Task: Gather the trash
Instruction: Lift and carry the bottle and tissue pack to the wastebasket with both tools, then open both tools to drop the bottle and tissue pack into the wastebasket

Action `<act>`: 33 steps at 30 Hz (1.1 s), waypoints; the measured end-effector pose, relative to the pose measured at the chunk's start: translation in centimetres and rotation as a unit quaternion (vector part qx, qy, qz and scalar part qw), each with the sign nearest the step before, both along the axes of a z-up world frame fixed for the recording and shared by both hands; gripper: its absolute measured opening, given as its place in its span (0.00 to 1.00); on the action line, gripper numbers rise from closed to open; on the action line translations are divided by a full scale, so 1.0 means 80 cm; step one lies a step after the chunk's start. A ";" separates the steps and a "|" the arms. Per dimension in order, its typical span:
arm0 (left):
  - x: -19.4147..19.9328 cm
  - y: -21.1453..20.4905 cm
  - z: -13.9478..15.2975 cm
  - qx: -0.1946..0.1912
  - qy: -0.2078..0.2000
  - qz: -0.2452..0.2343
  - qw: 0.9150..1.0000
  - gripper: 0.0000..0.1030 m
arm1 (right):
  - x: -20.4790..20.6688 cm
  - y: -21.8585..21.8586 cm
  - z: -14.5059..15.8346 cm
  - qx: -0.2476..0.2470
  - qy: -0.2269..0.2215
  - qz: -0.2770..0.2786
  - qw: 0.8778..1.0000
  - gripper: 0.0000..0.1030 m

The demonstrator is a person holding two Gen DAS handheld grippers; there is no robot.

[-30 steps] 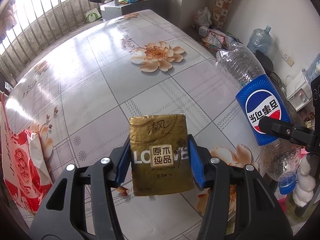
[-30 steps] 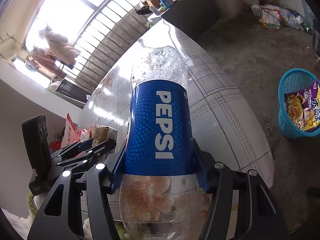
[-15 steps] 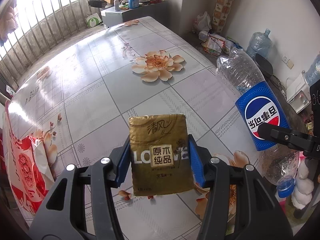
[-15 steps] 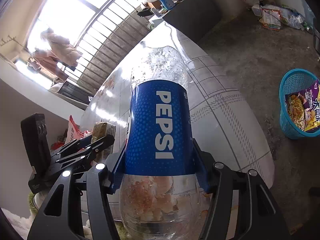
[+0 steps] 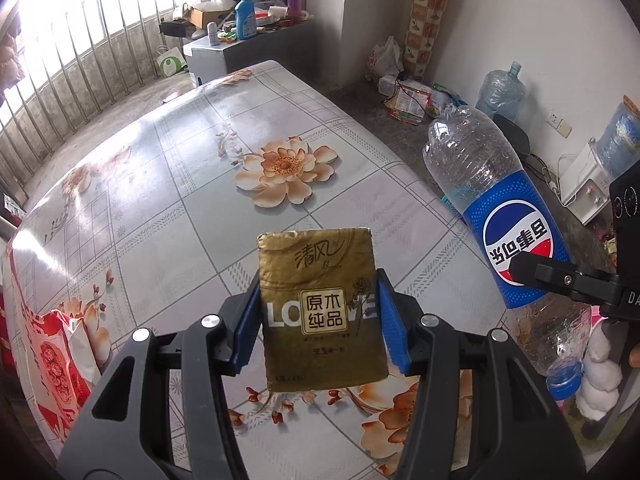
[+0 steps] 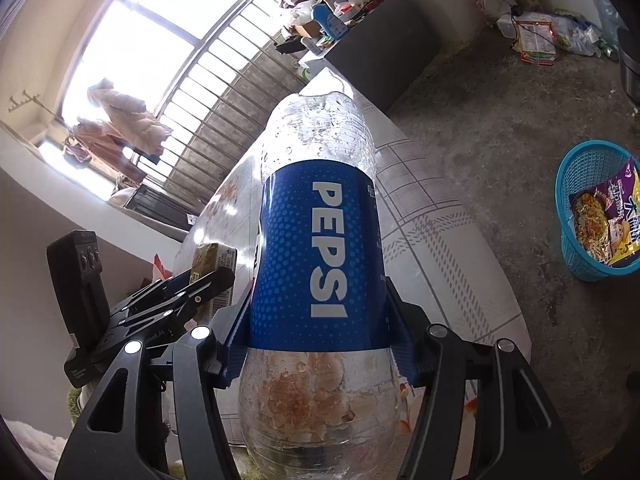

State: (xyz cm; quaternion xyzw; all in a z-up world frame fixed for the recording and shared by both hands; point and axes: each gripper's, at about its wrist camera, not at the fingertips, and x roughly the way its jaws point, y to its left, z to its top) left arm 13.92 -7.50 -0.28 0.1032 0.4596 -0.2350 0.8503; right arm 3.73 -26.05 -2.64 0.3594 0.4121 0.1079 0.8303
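My left gripper [image 5: 318,320] is shut on a gold tissue pack [image 5: 320,308] and holds it in the air above the floral table [image 5: 168,184]. An empty Pepsi bottle [image 6: 318,240] with a blue label is clamped in my right gripper [image 6: 318,336], bottom pointing away and blue cap toward me. From the left wrist view that bottle [image 5: 500,216] hangs past the table's right edge with the right gripper [image 5: 568,280] across its label. In the right wrist view the left gripper [image 6: 200,284] shows at the left with the tissue pack [image 6: 212,264].
A blue trash basket [image 6: 592,216] holding a snack wrapper stands on the concrete floor at the right. A red and white bag [image 5: 56,360] lies at the table's left edge. Water jugs [image 5: 500,88] and clutter line the far wall. A cabinet with bottles [image 5: 240,40] stands beyond the table.
Both grippers have risen a little with their loads, so the table looks further below. The bottle has shifted slightly right in the left wrist view. Neither grip has altered.
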 end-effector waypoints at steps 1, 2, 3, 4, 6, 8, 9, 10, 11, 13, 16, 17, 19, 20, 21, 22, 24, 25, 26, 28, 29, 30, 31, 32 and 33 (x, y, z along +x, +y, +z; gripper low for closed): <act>0.002 -0.008 0.004 -0.004 -0.003 -0.008 1.000 0.48 | -0.003 -0.007 0.002 0.004 -0.003 -0.008 1.000 0.56; 0.004 -0.019 0.008 -0.009 -0.005 -0.018 1.000 0.48 | -0.006 -0.017 0.004 0.008 -0.007 -0.018 1.000 0.56; 0.007 -0.030 0.012 -0.013 -0.008 -0.029 0.999 0.48 | -0.010 -0.027 0.007 0.012 -0.010 -0.028 0.999 0.56; 0.010 -0.043 0.016 -0.016 -0.012 -0.042 0.999 0.48 | -0.014 -0.040 0.010 0.014 -0.013 -0.042 0.999 0.56; 0.014 -0.074 0.024 -0.024 -0.016 -0.069 0.997 0.48 | -0.028 -0.071 0.016 0.013 -0.020 -0.078 0.997 0.56; 0.019 -0.109 0.031 -0.035 -0.016 -0.099 0.994 0.48 | -0.045 -0.109 0.022 -0.001 -0.022 -0.126 0.992 0.56; 0.020 -0.127 0.033 -0.042 -0.014 -0.114 0.993 0.48 | -0.056 -0.128 0.023 -0.007 -0.020 -0.151 0.988 0.56; 0.023 -0.147 0.034 -0.047 -0.009 -0.129 0.991 0.48 | -0.065 -0.144 0.022 -0.011 -0.018 -0.171 0.985 0.56; 0.025 -0.167 0.032 -0.051 0.000 -0.143 0.988 0.48 | -0.078 -0.165 0.020 -0.013 -0.013 -0.199 0.980 0.56; 0.030 -0.209 0.024 -0.058 0.022 -0.170 0.984 0.48 | -0.099 -0.194 0.014 -0.020 -0.001 -0.243 0.970 0.56; 0.038 -0.271 0.001 -0.052 0.059 -0.203 0.976 0.49 | -0.125 -0.230 -0.008 -0.026 0.030 -0.299 0.954 0.56; 0.040 -0.290 -0.008 -0.048 0.071 -0.212 0.973 0.49 | -0.130 -0.241 -0.019 -0.018 0.040 -0.309 0.950 0.56; 0.046 -0.329 -0.028 -0.041 0.100 -0.229 0.967 0.49 | -0.133 -0.253 -0.040 -0.013 0.066 -0.321 0.945 0.56; 0.048 -0.350 -0.038 -0.035 0.113 -0.234 0.965 0.49 | -0.129 -0.261 -0.054 -0.013 0.083 -0.323 0.943 0.56; 0.051 -0.368 -0.048 -0.029 0.123 -0.239 0.963 0.49 | -0.126 -0.265 -0.065 -0.008 0.095 -0.323 0.942 0.56; 0.052 -0.386 -0.059 -0.023 0.130 -0.245 0.960 0.49 | -0.120 -0.274 -0.079 0.000 0.108 -0.321 0.941 0.56; 0.056 -0.422 -0.077 -0.013 0.139 -0.255 0.957 0.49 | -0.103 -0.290 -0.102 0.014 0.127 -0.312 0.941 0.57; 0.059 -0.441 -0.087 -0.008 0.146 -0.259 0.955 0.49 | -0.093 -0.299 -0.111 0.019 0.135 -0.308 0.942 0.57; 0.062 -0.461 -0.098 -0.004 0.155 -0.265 0.952 0.50 | -0.078 -0.308 -0.121 0.016 0.146 -0.303 0.942 0.57; 0.072 -0.501 -0.125 0.003 0.186 -0.278 0.942 0.68 | -0.047 -0.329 -0.142 -0.001 0.168 -0.283 0.944 0.59; 0.077 -0.517 -0.138 0.007 0.196 -0.276 0.941 0.71 | -0.028 -0.342 -0.160 -0.008 0.184 -0.273 0.944 0.63; 0.081 -0.527 -0.148 0.012 0.197 -0.270 0.943 0.71 | -0.014 -0.354 -0.177 -0.013 0.196 -0.267 0.944 0.71; 0.085 -0.535 -0.155 0.013 0.192 -0.263 0.945 0.71 | -0.004 -0.364 -0.193 -0.026 0.210 -0.266 0.940 0.71; 0.087 -0.539 -0.159 0.011 0.189 -0.254 0.948 0.71 | 0.004 -0.373 -0.205 -0.049 0.228 -0.268 0.935 0.71; 0.088 -0.539 -0.161 0.005 0.191 -0.245 0.950 0.71 | 0.007 -0.377 -0.211 -0.071 0.237 -0.270 0.931 0.71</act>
